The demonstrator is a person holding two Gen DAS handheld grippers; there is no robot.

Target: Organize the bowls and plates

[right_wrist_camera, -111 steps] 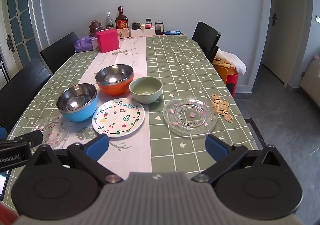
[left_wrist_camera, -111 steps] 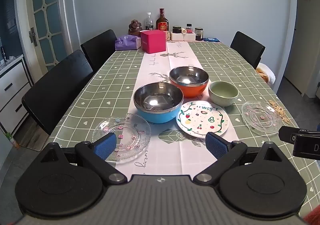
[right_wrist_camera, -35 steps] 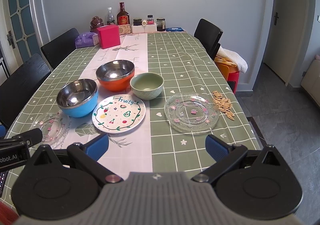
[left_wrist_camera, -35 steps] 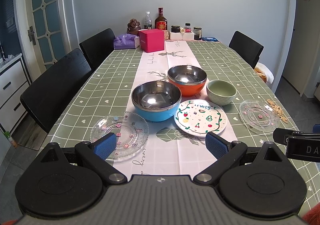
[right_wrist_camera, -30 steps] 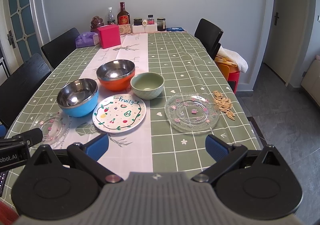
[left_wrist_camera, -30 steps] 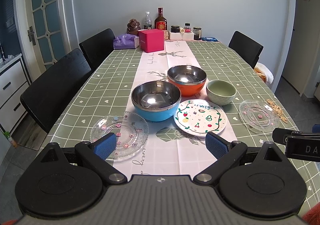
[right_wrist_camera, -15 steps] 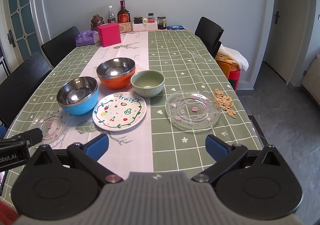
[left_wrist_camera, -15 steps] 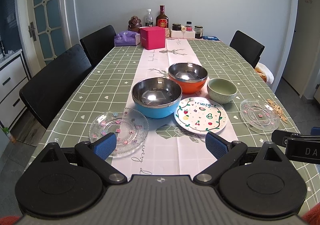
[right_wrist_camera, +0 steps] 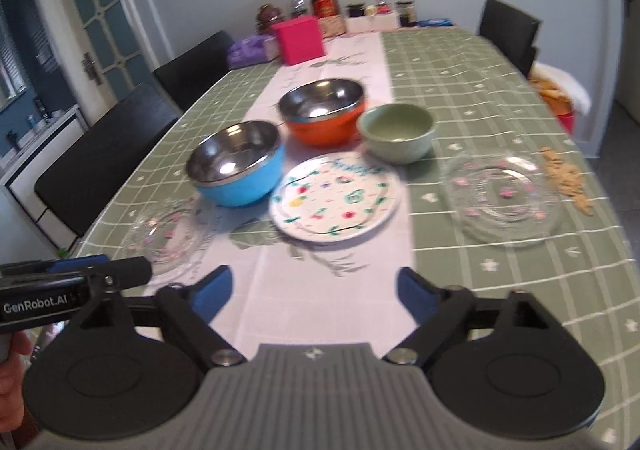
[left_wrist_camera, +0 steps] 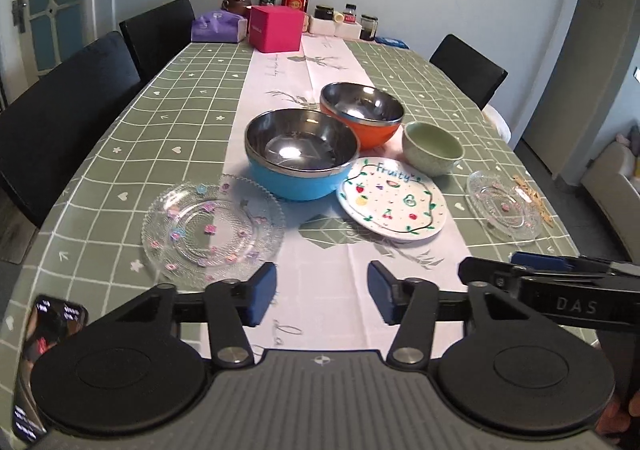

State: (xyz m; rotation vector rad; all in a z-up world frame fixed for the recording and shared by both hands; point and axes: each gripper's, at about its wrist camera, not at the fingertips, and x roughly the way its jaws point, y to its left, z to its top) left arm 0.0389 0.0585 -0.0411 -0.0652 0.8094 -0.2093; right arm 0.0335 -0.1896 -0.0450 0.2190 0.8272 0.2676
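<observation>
Phone [left_wrist_camera: 48,362]: lies at the near left edge of the counter [left_wrist_camera: 168,101], screen lit; only the left wrist view shows it whole.
Left glass plate [left_wrist_camera: 212,228]: flat on the green check cloth, its right edge on the white runner, just ahead of the left tool's left finger; sharp in the left view, blurred and half hidden behind the left tool's body in the right view [right_wrist_camera: 166,236].
Left tool [left_wrist_camera: 320,292]: released, blue pads apart with a moderate gap, nothing between them, hovering over the runner near the counter's front edge; the right view catches it only side-on [right_wrist_camera: 100,270], so its jaws cannot be read there.
Blue bowl [left_wrist_camera: 300,157]: steel-lined, upright, beside the left glass plate and overlapping the fruit plate's rim in the left view.
Orange bowl [left_wrist_camera: 362,113]: steel-lined, just behind the blue bowl.
Fruit plate [left_wrist_camera: 392,203]: white, painted fruit, on the runner in front of the bowls.
Green bowl [left_wrist_camera: 432,147]: upright, right of the orange bowl, behind the fruit plate.
Right glass plate [right_wrist_camera: 504,197]: on the cloth, well apart from the left one; clear of everything in the right view, small at the edge in the left.
Crumbs [right_wrist_camera: 568,177]: scattered just right of that plate.
Right tool [right_wrist_camera: 314,294]: released, pads spread wide, empty, above the runner.
</observation>
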